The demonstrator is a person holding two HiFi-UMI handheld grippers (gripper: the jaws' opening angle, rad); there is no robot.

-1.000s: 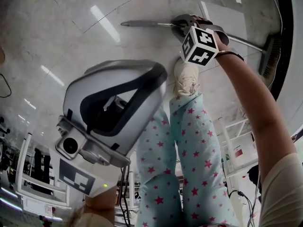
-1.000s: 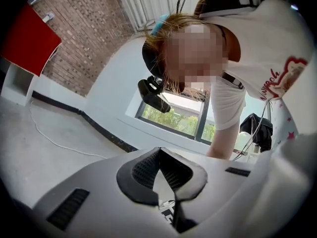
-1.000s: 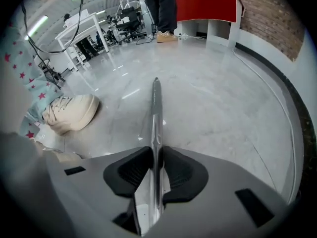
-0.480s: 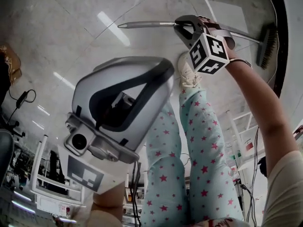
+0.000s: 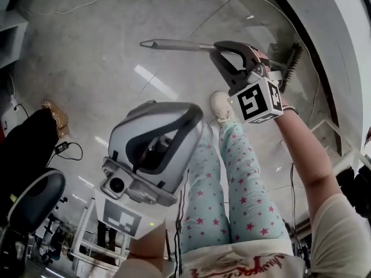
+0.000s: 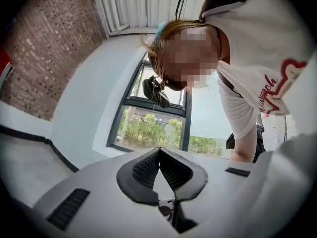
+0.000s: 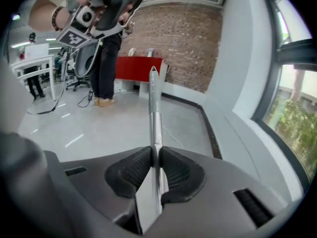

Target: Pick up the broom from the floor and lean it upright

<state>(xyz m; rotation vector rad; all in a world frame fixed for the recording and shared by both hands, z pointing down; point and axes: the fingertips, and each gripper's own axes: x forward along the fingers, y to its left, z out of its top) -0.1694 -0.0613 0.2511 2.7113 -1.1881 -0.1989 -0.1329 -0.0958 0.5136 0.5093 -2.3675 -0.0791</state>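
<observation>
Right gripper [image 7: 156, 150] clenched on broom handle [image 7: 154, 108] (jaws just tightened round it) — long end ahead of jaws, brush head [image 5: 290, 59] behind. Judged light, stiff, head-heavy; smooth metal may slip — mid-length hold suited. Left gripper [image 6: 159, 151] closed, empty.

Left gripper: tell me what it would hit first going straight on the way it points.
Nothing near: the left gripper, shut and empty, aims at the window in the white wall, probably met first, though depth is unclear. The person's arm lies right of that line.
</observation>
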